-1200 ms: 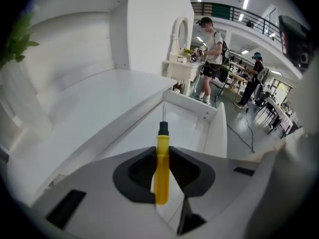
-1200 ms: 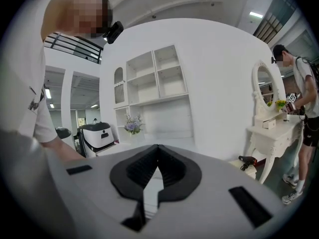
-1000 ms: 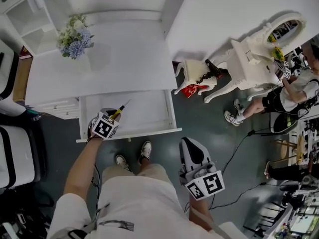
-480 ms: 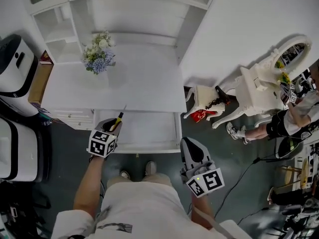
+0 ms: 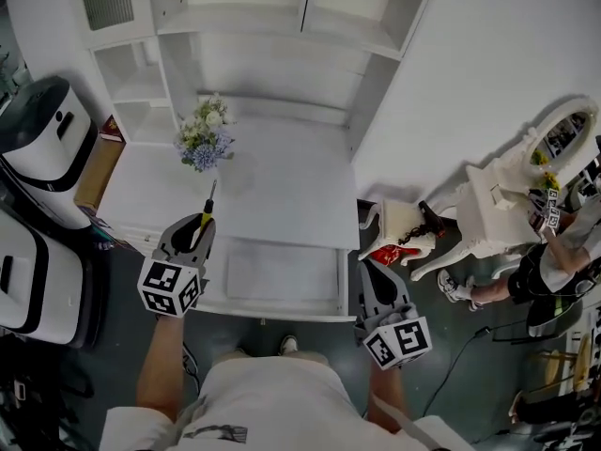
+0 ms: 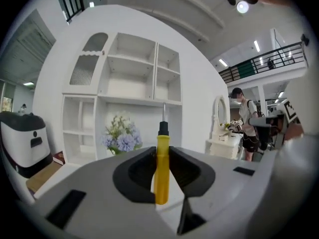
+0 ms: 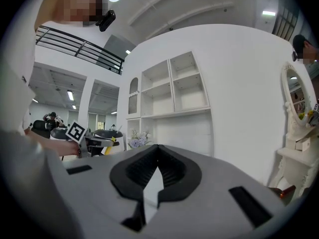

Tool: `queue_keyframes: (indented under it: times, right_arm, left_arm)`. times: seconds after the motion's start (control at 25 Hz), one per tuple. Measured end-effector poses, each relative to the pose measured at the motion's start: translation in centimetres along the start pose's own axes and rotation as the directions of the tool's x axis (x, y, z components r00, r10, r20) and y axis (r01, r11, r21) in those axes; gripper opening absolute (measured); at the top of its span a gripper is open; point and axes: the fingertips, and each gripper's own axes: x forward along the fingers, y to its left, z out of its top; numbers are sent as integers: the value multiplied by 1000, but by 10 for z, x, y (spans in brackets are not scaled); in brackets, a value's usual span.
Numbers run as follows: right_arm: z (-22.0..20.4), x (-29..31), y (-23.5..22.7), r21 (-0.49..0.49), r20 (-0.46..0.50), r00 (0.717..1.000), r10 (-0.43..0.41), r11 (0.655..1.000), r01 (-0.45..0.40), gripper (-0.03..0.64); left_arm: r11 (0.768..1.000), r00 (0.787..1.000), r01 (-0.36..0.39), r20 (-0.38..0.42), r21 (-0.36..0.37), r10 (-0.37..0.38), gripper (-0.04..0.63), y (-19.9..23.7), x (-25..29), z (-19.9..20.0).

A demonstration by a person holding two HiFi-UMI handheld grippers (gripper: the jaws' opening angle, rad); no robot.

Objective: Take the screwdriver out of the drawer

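The screwdriver (image 5: 204,217) has a yellow handle, a black collar and a thin steel shaft. My left gripper (image 5: 196,228) is shut on the handle and holds it in the air over the desk's front left edge. In the left gripper view the screwdriver (image 6: 162,163) stands upright between the pads of the left gripper (image 6: 161,171), its tip toward the shelves. The white drawer (image 5: 272,272) stands open below the desk top (image 5: 291,191). Just off the drawer's right corner, my right gripper (image 5: 369,272) is shut and holds nothing, as the right gripper view shows of the right gripper (image 7: 158,149).
A vase of blue and white flowers (image 5: 206,139) stands on the desk's back left. White shelves (image 5: 282,26) rise behind it. White appliances (image 5: 42,148) stand at the left. At the right are a white dressing table (image 5: 521,186), a stool (image 5: 404,224) and a seated person (image 5: 563,261).
My left gripper has lifted the screwdriver up out of the drawer to above the desk's front edge. My right gripper has shifted slightly toward the drawer's right corner.
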Motion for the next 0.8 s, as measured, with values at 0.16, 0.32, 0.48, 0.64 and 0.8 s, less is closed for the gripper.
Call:
queue_keyframes:
  times: [0.16, 0.32, 0.48, 0.64, 0.8]
  right_arm:
    - [10, 3, -15, -3, 27, 1000, -7, 1000, 7, 9]
    - [15, 3, -27, 14, 45, 999, -16, 1000, 15, 9]
    - [23, 3, -35, 17, 64, 998, -27, 999, 26, 9]
    - [29, 3, -44, 14, 74, 996, -42, 999, 41, 9]
    - [30, 3, -48, 21, 81, 995, -61, 998, 59, 9]
  left_arm:
    - [999, 992, -44, 122, 28, 41, 86, 3, -18, 52]
    - [996, 974, -85, 214, 39, 75, 86, 5, -42, 86]
    - [985, 965, -150, 229, 90, 126, 86, 8, -71, 105]
    - [967, 940, -234, 277, 100, 199, 86, 16, -105, 119]
    - [942, 911, -320, 305, 100, 277, 86, 30, -133, 119]
